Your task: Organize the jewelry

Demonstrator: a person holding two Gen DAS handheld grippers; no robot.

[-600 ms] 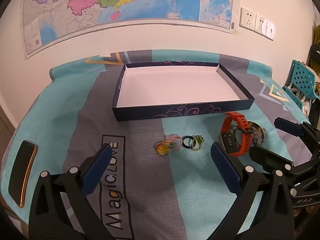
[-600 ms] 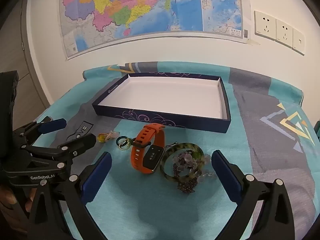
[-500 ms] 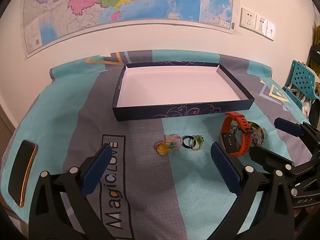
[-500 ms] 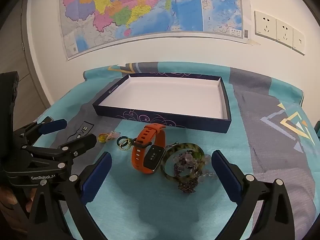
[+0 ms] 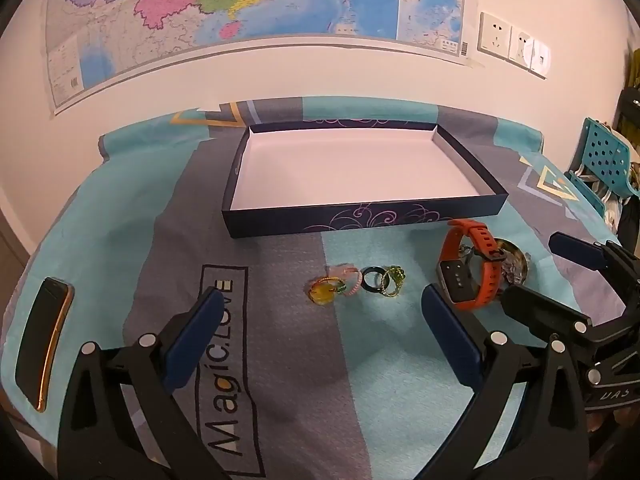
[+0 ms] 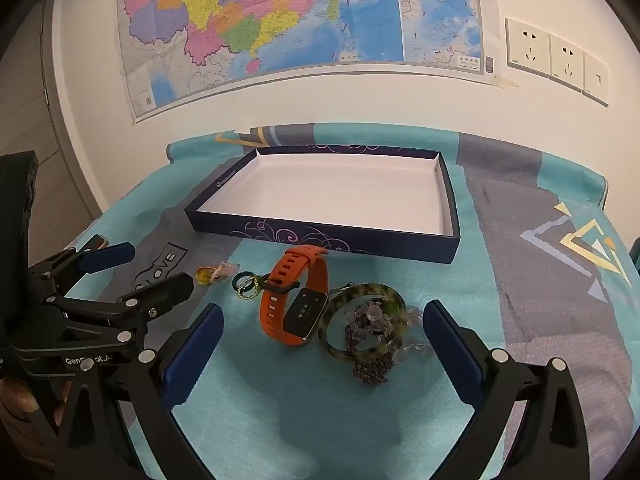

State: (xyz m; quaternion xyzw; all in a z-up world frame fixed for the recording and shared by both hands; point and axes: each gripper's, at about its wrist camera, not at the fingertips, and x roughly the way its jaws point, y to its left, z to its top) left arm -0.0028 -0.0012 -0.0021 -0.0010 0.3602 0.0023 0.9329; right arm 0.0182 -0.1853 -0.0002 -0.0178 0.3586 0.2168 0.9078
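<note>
The tablecloth (image 5: pixel 280 360) reads "Magic.LOVE" — the left gripper (image 6: pixel 156 276) body shows "GenRobot.AI", partly hidden.

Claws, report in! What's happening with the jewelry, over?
Left claw and right claw open, empty. Orange watch, rings, green bangle on cloth; navy box empty. Path clear.

In the left wrist view, the orange watch (image 5: pixel 472 268) stands in front of the bangle (image 5: pixel 516 266), hiding most of it, and the bead bracelets inside cannot be made out. The wall map (image 5: pixel 248 4) is cut off by the top edge, its lettering too small to read. The phone (image 5: pixel 42 338) sits warped near the left edge. In the right wrist view, the small rings (image 6: pixel 224 278) overlap, so their count is uncertain.
</note>
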